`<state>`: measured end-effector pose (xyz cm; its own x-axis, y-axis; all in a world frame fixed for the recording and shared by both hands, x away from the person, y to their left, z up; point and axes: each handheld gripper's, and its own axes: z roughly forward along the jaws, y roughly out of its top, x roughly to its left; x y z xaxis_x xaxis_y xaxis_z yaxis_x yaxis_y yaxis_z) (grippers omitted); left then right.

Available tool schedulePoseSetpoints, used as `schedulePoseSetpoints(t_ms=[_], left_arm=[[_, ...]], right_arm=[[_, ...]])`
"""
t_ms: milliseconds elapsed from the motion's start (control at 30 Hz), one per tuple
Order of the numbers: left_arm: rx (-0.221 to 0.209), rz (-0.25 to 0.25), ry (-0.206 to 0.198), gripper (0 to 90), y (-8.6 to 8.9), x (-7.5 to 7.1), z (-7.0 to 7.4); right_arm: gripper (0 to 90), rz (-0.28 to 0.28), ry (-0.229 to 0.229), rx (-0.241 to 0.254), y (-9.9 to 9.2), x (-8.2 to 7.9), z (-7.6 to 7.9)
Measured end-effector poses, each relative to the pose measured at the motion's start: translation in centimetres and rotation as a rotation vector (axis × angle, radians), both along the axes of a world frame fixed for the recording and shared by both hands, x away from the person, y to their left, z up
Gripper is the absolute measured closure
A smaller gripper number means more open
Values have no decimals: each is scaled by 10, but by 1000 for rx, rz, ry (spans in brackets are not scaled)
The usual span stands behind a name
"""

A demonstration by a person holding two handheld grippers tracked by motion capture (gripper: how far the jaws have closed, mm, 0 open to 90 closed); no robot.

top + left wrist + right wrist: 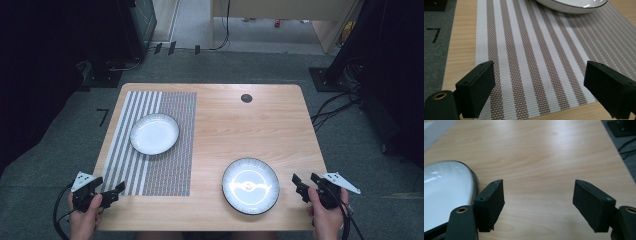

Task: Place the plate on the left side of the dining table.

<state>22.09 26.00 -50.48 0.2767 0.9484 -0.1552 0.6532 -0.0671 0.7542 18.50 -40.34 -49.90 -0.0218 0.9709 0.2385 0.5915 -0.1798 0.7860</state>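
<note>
A: As your right gripper (305, 185) hangs over the near right corner of the table (280, 125), its jaws stand wide apart with nothing between them. Where does the near plate (250, 185) lie?

B: Just to the left of your right gripper, on bare wood close to the near edge. In the right gripper view the dark rim of that plate (446, 192) passes just beside the left jaw, outside the gap; contact cannot be told.

A: And your left gripper (109, 188)?

B: Released as well, jaws spread and empty. It sits over the near left corner, at the near edge of the striped placemat (160, 145). In the left gripper view, the mat's brown and white stripes (534, 57) run between the jaws.

A: Where is the far plate (154, 133)?

B: On the placemat, toward its far half, well apart from your left gripper. The left gripper view catches its white underside (571, 5) at the top.

A: What open room remains?

B: Bare wood ahead of your right gripper runs to the far edge. A dark round grommet (246, 98) sits near that far edge. Beyond the table lie grey carpet (250, 65) and loose cables (330, 107) at right.
</note>
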Motion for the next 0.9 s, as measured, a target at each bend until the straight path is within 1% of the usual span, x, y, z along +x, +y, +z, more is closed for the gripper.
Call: schedulePoseSetpoints(t_ms=[67,100,167,233,333,400,433,467,500,533,567,600,633,667,700,900], left_arm=[[10,4,13,101,1,1,-3],[7,5,16,101,1,1,-4],[11,8,10,101,1,1,-4],[19,6,17,101,0,2,-6],[45,7,32,102,-3,2,-8],[71,9,33,102,-6,2,-9],[92,8,31,103,-7,1,-9],[129,9,28,103,-11,1,-10],[156,9,22,103,-13,1,-11],[180,13,8,103,-17,-1,-12],[179,15,5,103,-17,-1,-12],[167,17,5,103,-16,-2,-13],[168,16,4,103,-15,-2,-13],[168,15,5,103,-15,-1,-13],[168,15,5,102,-15,-2,-13],[167,13,5,103,-15,-1,-13]], right_arm=[[253,-11,20,-11,-7,-2,-6],[253,-21,33,-25,-9,-2,-10],[253,-32,46,-46,-12,-2,-14],[255,-53,64,-64,-13,-2,-18],[251,-59,82,-88,-13,-1,-24],[248,-54,85,-127,-12,0,-25],[245,-51,86,-136,-11,0,-25],[239,-49,89,-143,-10,0,-25],[231,-45,92,-153,-10,1,-25],[230,-45,95,-159,-9,1,-25],[225,-44,99,-175,-7,1,-25],[222,-43,102,-187,-6,2,-25],[218,-39,108,-210,-4,3,-26],[218,-36,105,-218,-3,3,-26],[217,-36,106,-211,-3,3,-26],[214,-38,107,-209,-3,3,-26]])
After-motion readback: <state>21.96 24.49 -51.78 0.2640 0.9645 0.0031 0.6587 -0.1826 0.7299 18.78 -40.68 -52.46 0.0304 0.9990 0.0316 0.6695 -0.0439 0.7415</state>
